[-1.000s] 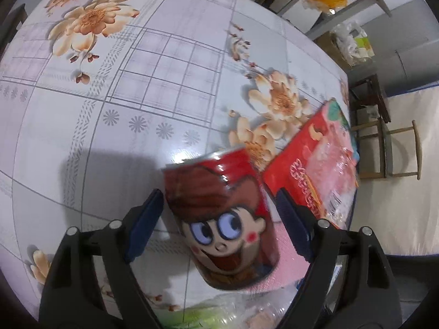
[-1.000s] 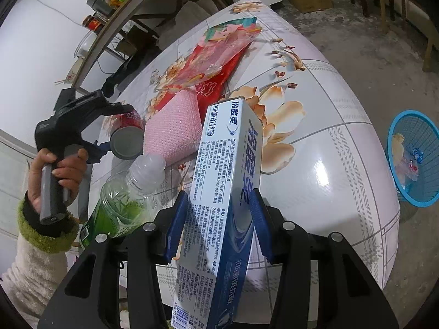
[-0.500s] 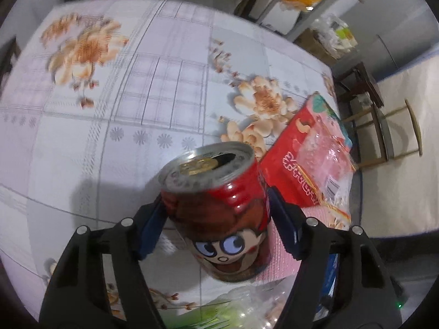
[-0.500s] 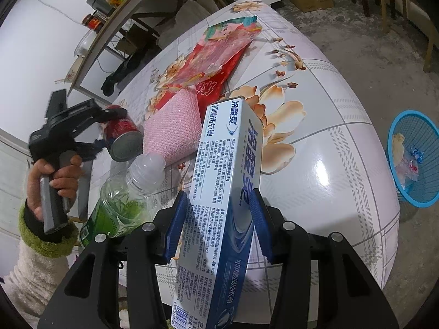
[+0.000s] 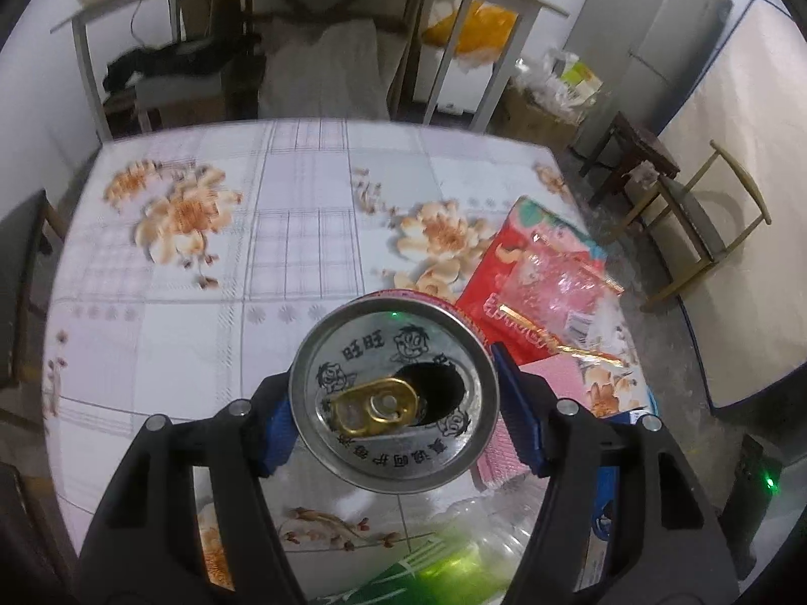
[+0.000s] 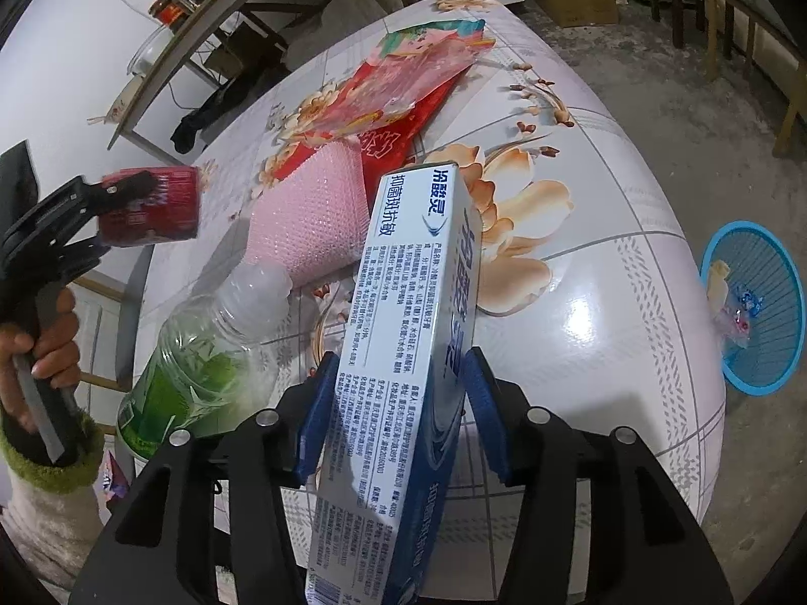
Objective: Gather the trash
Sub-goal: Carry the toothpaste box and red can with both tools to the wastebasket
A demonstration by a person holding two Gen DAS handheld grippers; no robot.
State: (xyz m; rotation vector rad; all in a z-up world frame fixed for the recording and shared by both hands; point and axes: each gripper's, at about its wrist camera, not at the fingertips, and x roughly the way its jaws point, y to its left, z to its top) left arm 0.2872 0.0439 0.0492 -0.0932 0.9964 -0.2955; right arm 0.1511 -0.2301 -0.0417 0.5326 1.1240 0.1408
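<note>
Left gripper [image 5: 393, 423] grips a red drink can [image 5: 394, 393], blue pads pressed on both sides of it. Jaws have just been closing, can between them, now stopped at can width. Can is off the table [image 5: 151, 353], top end facing the left wrist camera: silver lid, gold pull tab, opening punched through. In the right wrist view the same can [image 6: 151, 206] sits sideways in the gripper, up in the air left of the pink mesh pad [image 6: 312, 222]. A hand [image 6: 45, 333] with a green fuzzy cuff grips that gripper's handle.

Right gripper [image 6: 398, 418] clamps a white and blue toothpaste box [image 6: 408, 353], jaws about half open, pads tight on the box's two narrow sides. Box stands roughly upright, tilted a bit, top end over the table's flower print, just right of the pink mesh pad.

Rest of the trash relative to the pink mesh pad: clear plastic bottle [image 6: 202, 348] with green label lies just in front of it, cap end pointing at the pad, near the left pad of the right gripper. Red snack bag [image 6: 398, 96] lies behind it, bag's near corner touching or under the pad, cannot tell which. Blue basket [image 6: 756, 312] sits on the floor well to the right, past the table edge, with a few wrappers inside.
</note>
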